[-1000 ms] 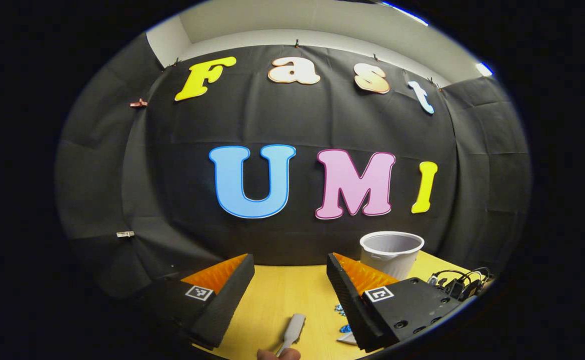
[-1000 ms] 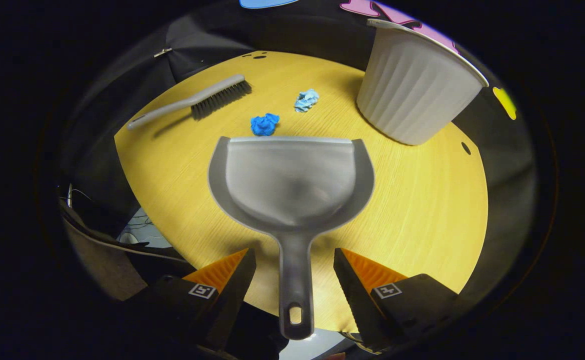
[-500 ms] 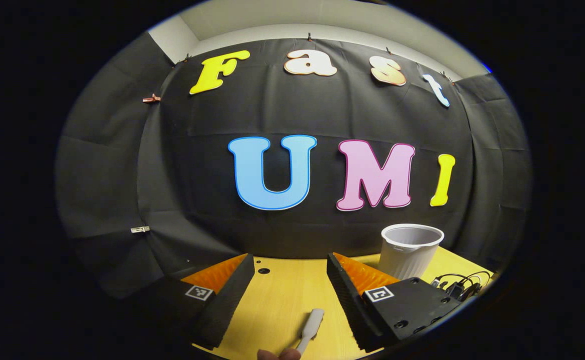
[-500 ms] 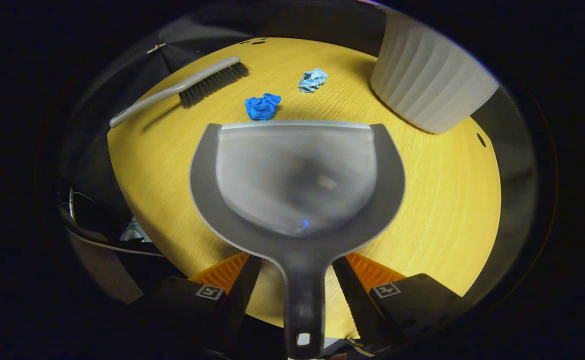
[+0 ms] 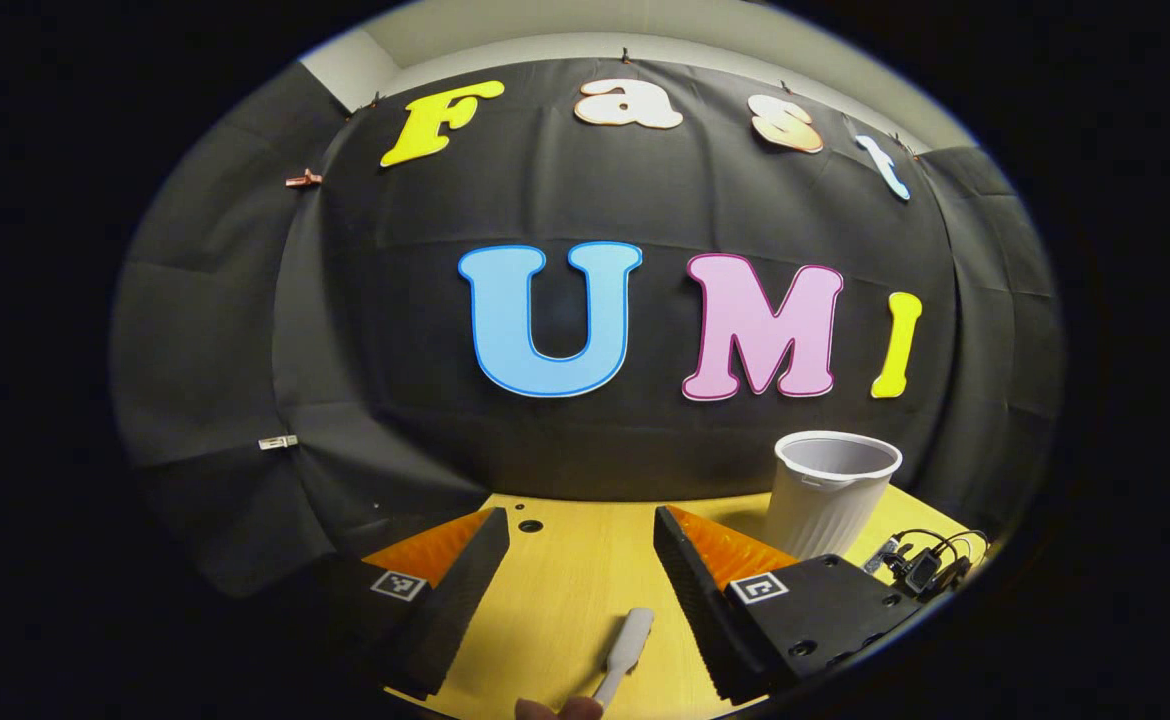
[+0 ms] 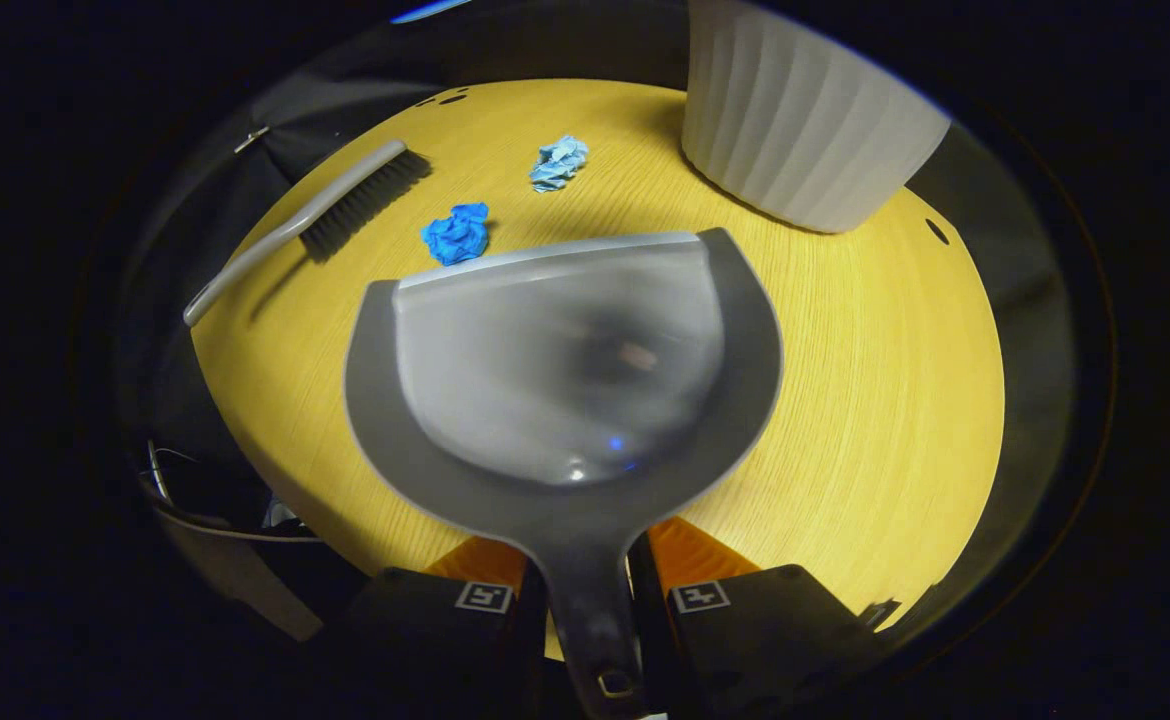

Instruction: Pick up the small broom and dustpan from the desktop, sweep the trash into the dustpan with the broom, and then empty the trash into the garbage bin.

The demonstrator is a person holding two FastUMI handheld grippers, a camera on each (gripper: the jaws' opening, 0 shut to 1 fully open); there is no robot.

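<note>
Fingers of my right gripper (image 6: 585,600) pinch the dustpan (image 6: 560,370) handle from both sides, its scoop out over the yellow desktop (image 6: 875,400). Fingers of my left gripper (image 5: 581,580) stand wide apart, holding nothing, with the broom (image 6: 310,225) handle's tip on the desktop between them. Dark blue wad (image 6: 456,233): just beyond the dustpan lip. Pale blue wad (image 6: 558,162): farther on. White ribbed bin (image 6: 805,120): far right, upright.
</note>
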